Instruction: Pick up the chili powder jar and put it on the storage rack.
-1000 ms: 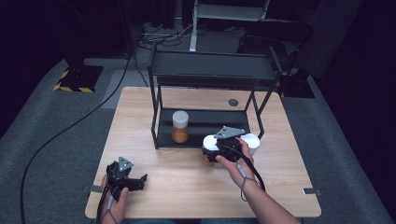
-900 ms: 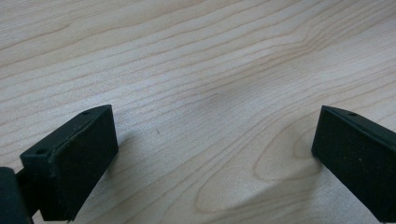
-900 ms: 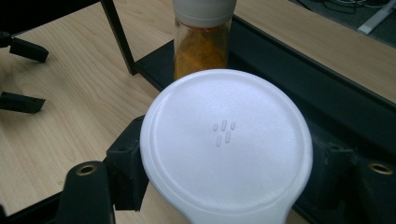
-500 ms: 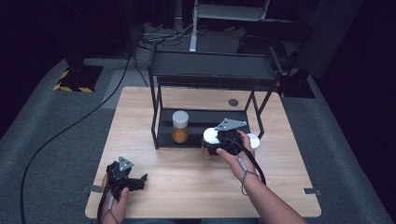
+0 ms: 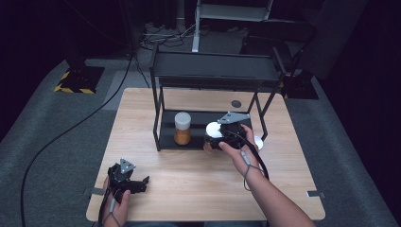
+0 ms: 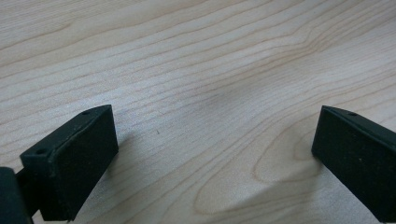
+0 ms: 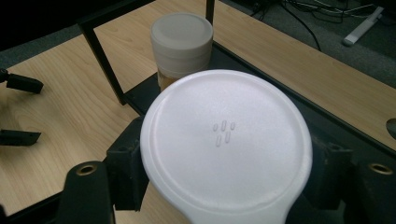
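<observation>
Dark grey carpet surrounded the light wooden surface [image 5: 198, 189], with a black cable trailing across the floor at the left. On the surface stood a black metal two-tier rack [image 5: 215, 71]. Its lower shelf carried a clear jar of orange-brown contents with a pale round lid [image 5: 182, 127], standing upright toward the shelf's left end. The rack's front uprights and top shelf bounded the opening in which the right tongs [image 5: 215, 139] worked. A small dark round disc [image 5: 236, 103] was set into the surface behind the rack, and a white round object [image 5: 257, 142] lay just beside the right hand, partly hidden.

The right tongs were pinching a container with a white round plastic lid [image 7: 226, 144], the jaws pressed against its sides just beneath the lid. The lid was smooth, with four small raised marks near its centre and a tab at its near edge. It was held at the front of the lower shelf, to the right of the jar and apart from it. The container's body was largely hidden.

The left tongs [image 5: 135, 182] rested near the front left corner of the surface, jaws spread with nothing between them.

Compared with a second before, the right tongs and the container had moved up and toward the rack; the left tongs had not moved.
</observation>
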